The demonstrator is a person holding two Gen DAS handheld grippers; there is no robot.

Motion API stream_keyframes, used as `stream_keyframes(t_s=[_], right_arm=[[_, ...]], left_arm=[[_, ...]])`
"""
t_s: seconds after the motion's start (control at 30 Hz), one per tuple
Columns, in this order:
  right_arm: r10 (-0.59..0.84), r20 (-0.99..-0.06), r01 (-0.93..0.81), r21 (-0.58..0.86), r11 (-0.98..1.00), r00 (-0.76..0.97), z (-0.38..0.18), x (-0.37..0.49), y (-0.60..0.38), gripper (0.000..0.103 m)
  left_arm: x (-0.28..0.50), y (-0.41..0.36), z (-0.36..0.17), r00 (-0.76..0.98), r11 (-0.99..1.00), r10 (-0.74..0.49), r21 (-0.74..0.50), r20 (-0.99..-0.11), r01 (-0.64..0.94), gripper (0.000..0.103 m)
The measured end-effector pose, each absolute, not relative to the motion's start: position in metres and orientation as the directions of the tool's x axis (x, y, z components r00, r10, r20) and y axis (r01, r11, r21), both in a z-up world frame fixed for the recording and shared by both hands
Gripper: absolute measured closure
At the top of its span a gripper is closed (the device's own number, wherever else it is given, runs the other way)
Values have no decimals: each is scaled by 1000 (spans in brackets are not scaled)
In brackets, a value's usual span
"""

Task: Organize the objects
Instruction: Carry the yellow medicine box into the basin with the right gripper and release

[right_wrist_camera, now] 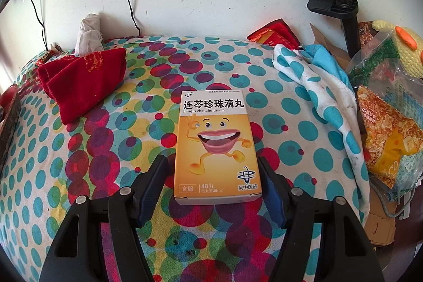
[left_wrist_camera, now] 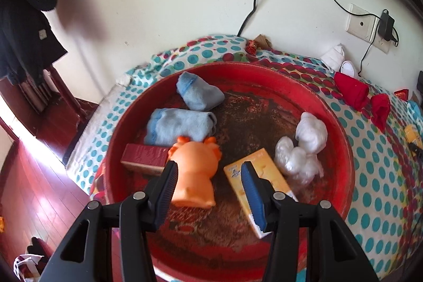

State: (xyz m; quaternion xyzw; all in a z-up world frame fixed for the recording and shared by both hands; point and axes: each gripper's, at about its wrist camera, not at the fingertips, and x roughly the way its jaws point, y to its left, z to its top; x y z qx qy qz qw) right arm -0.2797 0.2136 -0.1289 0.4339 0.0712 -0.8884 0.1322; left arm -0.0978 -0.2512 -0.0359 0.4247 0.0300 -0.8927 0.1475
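Medicine box (right_wrist_camera: 216, 147) between right gripper (right_wrist_camera: 212, 173) fingers

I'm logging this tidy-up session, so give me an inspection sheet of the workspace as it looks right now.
Surface: polka-dot cloth over the table.
Job's things: red basin holding two blue socks, orange toy, red box, yellow box, white bags; medicine box on the cloth.
Clutter: red pouch, dotted towel, snack bags.
Grippers: left gripper above the basin, jaws open, empty; right gripper jaws either side of the medicine box, gaps visible.
Cables: black leads from the wall sockets.
Surroundings: white wall, wooden floor.
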Motion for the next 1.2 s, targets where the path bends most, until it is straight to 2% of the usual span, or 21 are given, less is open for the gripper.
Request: stream_keyframes(t_s=[0.1,0.23,0.37,0.57,0.77,1.2], right_arm=[[-176,-790,299,-10,-954,-588,-128,-280,215,40],[-182,-782,324,-27,-946,-596,-127,-276,207,55],[-140,-774,323,-88,-942,-618,-126,-274,201,55],[-105,-778,285,-99,-953,-619,-123,-271,202,55],[-75,-782,284,-133,-950,-618,-120,-259,191,55],[-169,-762,365,-94,-926,-625,-89,-217,136,55]], left_arm=[[-83,-248,-40,-612,-948,-259,77,-747,308,52],[-73,-248,-45,-625,-942,-264,57,-734,331,52],[-67,-246,-49,-634,-935,-293,74,-715,348,52],[-60,-239,-48,-654,-931,-340,141,-676,338,52],[-59,-238,-58,-647,-938,-324,149,-690,312,51],[-58,-239,-55,-644,-932,-344,166,-683,322,51]])
